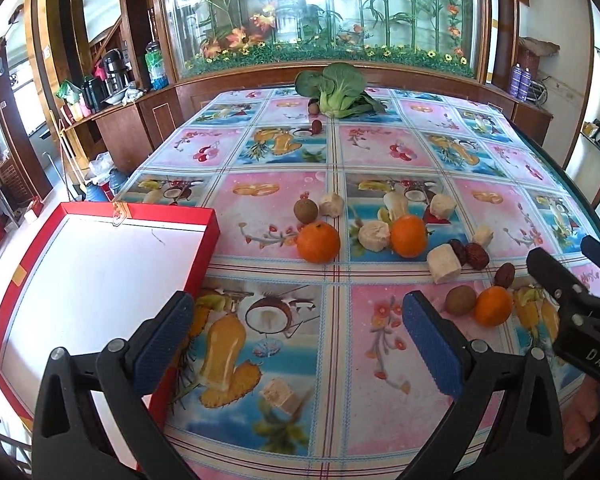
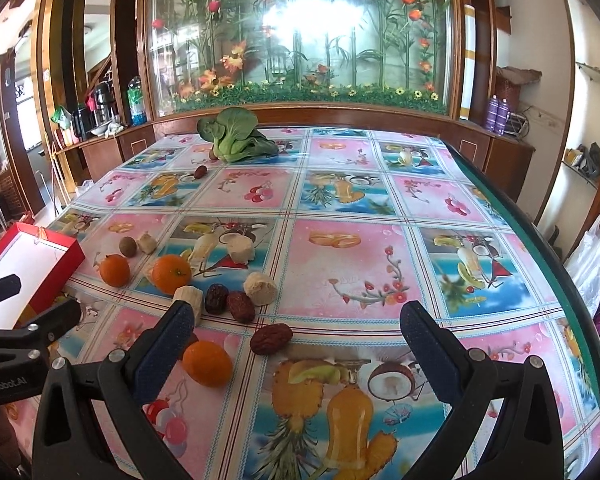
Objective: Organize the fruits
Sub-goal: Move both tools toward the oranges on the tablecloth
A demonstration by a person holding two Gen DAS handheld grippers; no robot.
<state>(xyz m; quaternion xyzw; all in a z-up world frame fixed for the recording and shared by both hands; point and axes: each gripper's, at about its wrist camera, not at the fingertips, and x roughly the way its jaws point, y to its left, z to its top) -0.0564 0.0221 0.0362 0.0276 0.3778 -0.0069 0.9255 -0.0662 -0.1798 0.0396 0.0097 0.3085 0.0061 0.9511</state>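
Both the left tool (image 1: pixel 296 334) and the right tool (image 2: pixel 296 334) hang wide and empty over the table (image 2: pixel 340 264), where oranges (image 1: pixel 318 242), dark dates (image 2: pixel 271 338) and pale chunks (image 1: pixel 443 263) lie scattered right of the empty red box (image 1: pixel 100 280), a leafy green (image 1: pixel 334 88) at the far end.
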